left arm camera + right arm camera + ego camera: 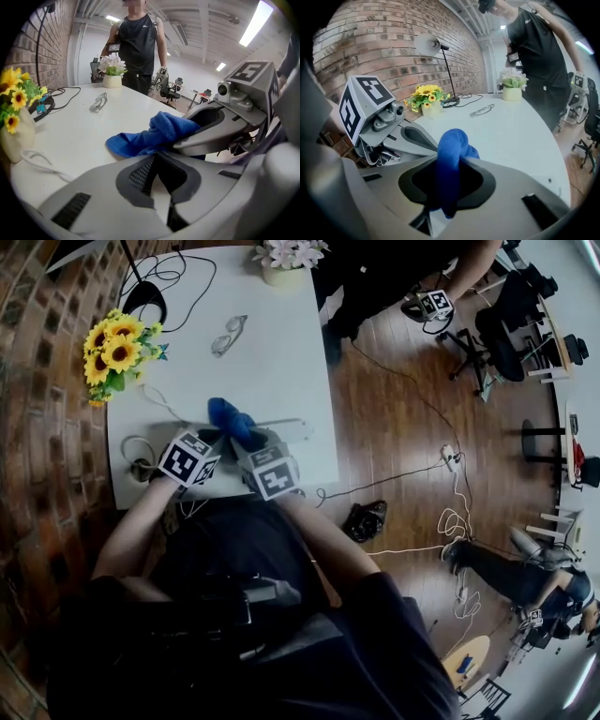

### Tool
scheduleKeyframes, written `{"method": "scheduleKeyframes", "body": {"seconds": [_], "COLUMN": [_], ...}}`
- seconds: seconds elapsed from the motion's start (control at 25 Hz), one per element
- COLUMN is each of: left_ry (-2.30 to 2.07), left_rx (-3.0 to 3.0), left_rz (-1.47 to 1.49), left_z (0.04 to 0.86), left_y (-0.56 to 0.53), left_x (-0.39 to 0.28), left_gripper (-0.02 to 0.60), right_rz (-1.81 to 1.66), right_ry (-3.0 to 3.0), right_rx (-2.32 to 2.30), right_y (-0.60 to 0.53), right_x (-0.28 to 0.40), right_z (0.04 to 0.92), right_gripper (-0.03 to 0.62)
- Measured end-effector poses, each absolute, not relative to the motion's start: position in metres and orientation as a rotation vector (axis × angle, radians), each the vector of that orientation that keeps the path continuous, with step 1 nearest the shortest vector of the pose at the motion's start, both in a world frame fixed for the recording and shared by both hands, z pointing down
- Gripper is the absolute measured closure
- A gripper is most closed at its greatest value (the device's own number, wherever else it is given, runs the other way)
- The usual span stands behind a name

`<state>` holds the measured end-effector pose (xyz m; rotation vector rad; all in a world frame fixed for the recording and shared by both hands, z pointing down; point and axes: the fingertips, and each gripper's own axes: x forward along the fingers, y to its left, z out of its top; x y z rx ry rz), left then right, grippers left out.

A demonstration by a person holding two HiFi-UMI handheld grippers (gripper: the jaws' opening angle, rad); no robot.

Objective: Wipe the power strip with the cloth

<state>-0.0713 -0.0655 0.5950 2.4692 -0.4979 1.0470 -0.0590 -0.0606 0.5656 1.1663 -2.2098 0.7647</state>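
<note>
The right gripper [450, 161] is pinching the blue cloth [451, 140]. A fold stands up between its jaws, and the rest bunches on the table [272, 343] just past the tips. Its own grey body hides whatever lies under the cloth.

The left gripper [157, 157] sits close beside it with its jaws pressed together. Nothing shows between them, though the gap is dark and narrow. In its own view the right gripper blocks most of the scene to the right, so only one edge of the cloth shows.

The power strip [286, 430] shows only from the head view. It is a pale bar lying on the table near the right edge, just beyond the right gripper. It is white on white and hard to make out. Its near end is covered by the gripper and cloth, so I cannot tell whether the cloth touches it.

A thin white cord [141, 451] loops on the table left of the left gripper, and its end is lost under the marker cube.

Further out on the table are a pot of sunflowers [117, 348] at the left edge and a pair of glasses [228, 334] in the middle. A pot of pale flowers [289, 261] stands at the far end, with a desk lamp [436, 44] by the brick wall [370, 42]. A person in dark clothes [138, 42] stands behind the far end, cut off at the top. More cords [412, 474] trail over the wooden floor.
</note>
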Motion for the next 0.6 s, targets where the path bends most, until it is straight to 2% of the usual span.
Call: {"method": "scheduleKeyframes", "body": {"seconds": [0.36, 0.6], "left_ry": [-0.506, -0.540], "left_rx": [2.424, 2.494], "left_rz": [1.035, 1.152], "left_z": [0.598, 0.600], "left_y": [-0.069, -0.073], "left_x": [-0.074, -0.072], "left_gripper": [0.572, 0.572], "right_rz": [0.916, 0.931], "right_ry": [-2.299, -2.335], "right_rx": [1.087, 1.000], "right_y": [-0.064, -0.062], "right_x": [-0.067, -0.069], "right_z": [0.562, 0.557], "right_gripper": [0.505, 0.503]}}
